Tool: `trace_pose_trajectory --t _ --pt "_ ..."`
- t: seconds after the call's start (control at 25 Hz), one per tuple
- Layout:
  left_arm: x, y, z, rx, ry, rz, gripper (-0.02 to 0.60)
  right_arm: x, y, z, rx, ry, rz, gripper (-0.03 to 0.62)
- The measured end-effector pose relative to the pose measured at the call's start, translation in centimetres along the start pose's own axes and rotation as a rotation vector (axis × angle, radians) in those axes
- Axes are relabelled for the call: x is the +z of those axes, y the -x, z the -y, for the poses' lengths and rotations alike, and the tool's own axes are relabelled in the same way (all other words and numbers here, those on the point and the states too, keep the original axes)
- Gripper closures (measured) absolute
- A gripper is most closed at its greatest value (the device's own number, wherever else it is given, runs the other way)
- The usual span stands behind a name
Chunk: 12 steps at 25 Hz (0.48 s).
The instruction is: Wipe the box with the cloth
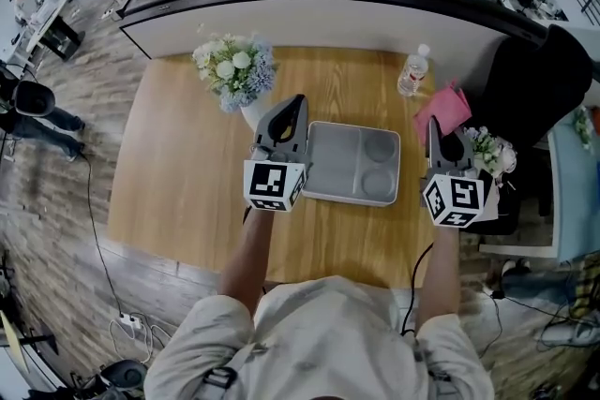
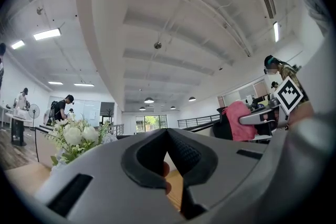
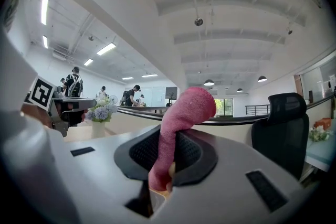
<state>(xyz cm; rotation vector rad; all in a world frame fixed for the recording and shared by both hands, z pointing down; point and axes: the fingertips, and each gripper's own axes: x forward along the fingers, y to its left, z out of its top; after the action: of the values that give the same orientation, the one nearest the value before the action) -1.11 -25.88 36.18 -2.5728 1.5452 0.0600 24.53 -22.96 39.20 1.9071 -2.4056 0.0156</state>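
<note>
Flowers (image 1: 234,66): white and blue, in a vase on the bench (image 1: 178,164), at 11 o'clock from the box.
Left gripper (image 1: 297,100): you hold it at the box's 9 o'clock rim. Its jaws are pressed together at the tips with nothing between them (image 2: 168,134).
Box (image 1: 328,166): grey and shallow, mid-bench between your two grippers, with two round hollows on its 3 o'clock side.
Bottle (image 1: 412,72): upright, at 1 o'clock from the box.
Cloth (image 1: 443,111): pink, pinched in your right jaws and sticking out past them toward 12 o'clock (image 3: 184,113). It is near the box's 2 o'clock corner, not over it.
Right gripper (image 1: 434,125): you hold it at 3 o'clock from the box, jaws clamped on the cloth (image 3: 167,136).
</note>
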Motion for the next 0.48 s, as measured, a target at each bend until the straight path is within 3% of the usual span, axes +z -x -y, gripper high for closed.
trace_pose_trajectory --t 0.48 --pt "-2.9 0.6 -0.6 0.019 0.027 -0.034 0.569 -4.1 -2.1 -1.5 0.083 0.064 -0.171 0.53"
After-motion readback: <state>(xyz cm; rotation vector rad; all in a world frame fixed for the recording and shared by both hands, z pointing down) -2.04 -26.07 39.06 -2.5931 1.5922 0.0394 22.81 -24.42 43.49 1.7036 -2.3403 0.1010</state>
